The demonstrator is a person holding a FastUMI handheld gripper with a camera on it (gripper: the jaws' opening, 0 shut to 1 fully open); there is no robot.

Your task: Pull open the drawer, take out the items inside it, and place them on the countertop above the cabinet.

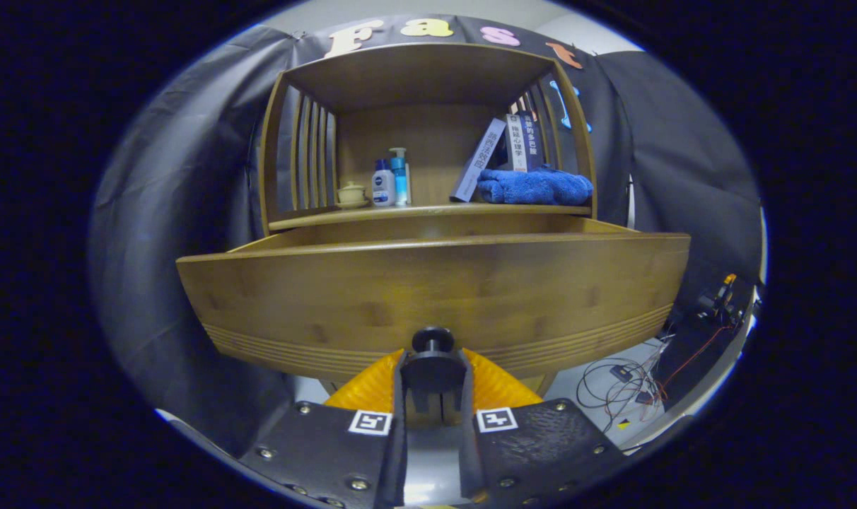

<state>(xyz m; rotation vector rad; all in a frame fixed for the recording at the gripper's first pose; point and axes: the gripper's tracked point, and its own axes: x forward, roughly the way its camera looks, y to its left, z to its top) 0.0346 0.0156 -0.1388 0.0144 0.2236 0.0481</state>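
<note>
Your claw [432, 367] sits nearest, its two fingers clenched on the dark knob [432, 339] at the lower middle of the drawer front [428, 297]. The drawer [428, 237] stands drawn well out of the cabinet, its top edge and side walls visible, so I judge the first step, pulling it open, as done or close to done. What lies inside is hidden from you: the tall front panel blocks the inside, so you cannot yet tell what the items are or how many there are. The bench [428, 209] above the drawer already carries a small lidded cup [351, 193] near its left end, two bottles [391, 180] just beside that, leaning books [503, 152] towards the right and a folded blue towel [534, 187] at the right end. The middle of its front edge looks free for setting things down. Still ahead, by my reading: let go of the knob, lift the claw above the drawer's rim, then take out each item and set it on the bench.
</note>
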